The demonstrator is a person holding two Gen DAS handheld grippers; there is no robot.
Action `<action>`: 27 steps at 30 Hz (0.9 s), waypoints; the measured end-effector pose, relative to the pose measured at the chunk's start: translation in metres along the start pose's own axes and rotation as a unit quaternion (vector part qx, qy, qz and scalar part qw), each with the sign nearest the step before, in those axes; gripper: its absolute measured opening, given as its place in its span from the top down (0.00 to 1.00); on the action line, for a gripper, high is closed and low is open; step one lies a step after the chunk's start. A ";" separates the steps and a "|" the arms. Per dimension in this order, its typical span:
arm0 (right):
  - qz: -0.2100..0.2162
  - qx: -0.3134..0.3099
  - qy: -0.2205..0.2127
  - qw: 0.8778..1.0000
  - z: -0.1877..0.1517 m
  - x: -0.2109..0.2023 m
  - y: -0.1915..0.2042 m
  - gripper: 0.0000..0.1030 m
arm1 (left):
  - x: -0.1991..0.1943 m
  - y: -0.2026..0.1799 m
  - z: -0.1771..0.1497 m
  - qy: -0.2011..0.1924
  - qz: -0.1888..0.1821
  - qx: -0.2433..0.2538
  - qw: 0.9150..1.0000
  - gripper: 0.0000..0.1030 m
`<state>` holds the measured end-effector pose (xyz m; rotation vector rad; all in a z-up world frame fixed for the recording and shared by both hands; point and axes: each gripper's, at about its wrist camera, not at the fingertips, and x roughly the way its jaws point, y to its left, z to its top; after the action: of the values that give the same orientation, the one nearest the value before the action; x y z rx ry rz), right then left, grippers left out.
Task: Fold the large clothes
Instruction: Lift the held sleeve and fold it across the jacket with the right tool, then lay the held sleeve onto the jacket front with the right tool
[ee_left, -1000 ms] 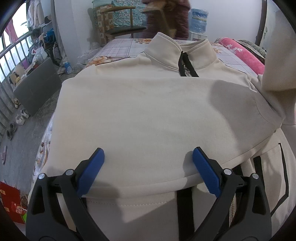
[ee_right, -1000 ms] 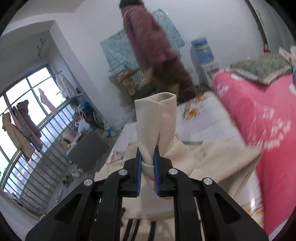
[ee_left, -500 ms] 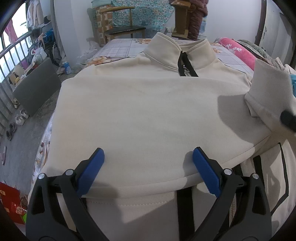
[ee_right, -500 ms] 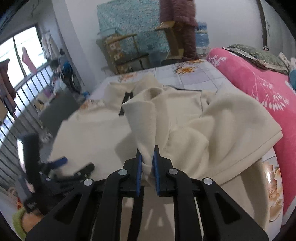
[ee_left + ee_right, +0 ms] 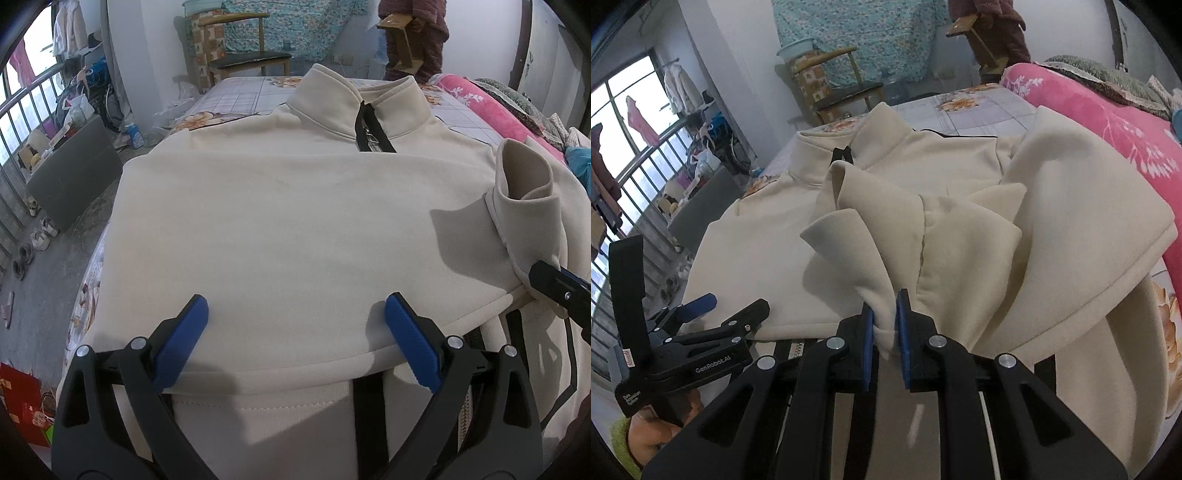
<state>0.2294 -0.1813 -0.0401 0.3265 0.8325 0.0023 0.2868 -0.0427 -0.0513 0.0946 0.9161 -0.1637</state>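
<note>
A cream zip-up jacket (image 5: 295, 221) with a stand collar and black zipper (image 5: 369, 129) lies spread on the bed. My left gripper (image 5: 295, 332) is open, its blue pads wide apart just above the folded front edge, gripping nothing. My right gripper (image 5: 884, 326) is shut on a bunched fold of the jacket's sleeve (image 5: 857, 236), holding it low over the jacket's right side. In the left wrist view the sleeve's cuff (image 5: 524, 177) stands up at the right, with one of the right gripper's fingers (image 5: 554, 286) below it. The left gripper (image 5: 737, 304) shows at lower left in the right wrist view.
A pink blanket (image 5: 1108, 122) lies along the bed's right side. At the back stand a wooden chair (image 5: 251, 59) and a person (image 5: 424, 33) in maroon carrying a box. The bed's left edge drops to a floor with shoes (image 5: 37, 236) and a grey board (image 5: 74, 173).
My right gripper has come down and to the left with the sleeve, from high in the air to low over the jacket. The left gripper has stayed still. The person at the back walked right.
</note>
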 end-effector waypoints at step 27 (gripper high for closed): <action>0.014 0.008 0.011 1.000 0.003 0.007 -0.004 0.87 | 0.000 0.000 0.000 0.000 0.000 0.000 1.000 0.09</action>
<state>0.2360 -0.1845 -0.0448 0.3535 0.8493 0.0256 0.2870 -0.0427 -0.0513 0.0950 0.9152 -0.1642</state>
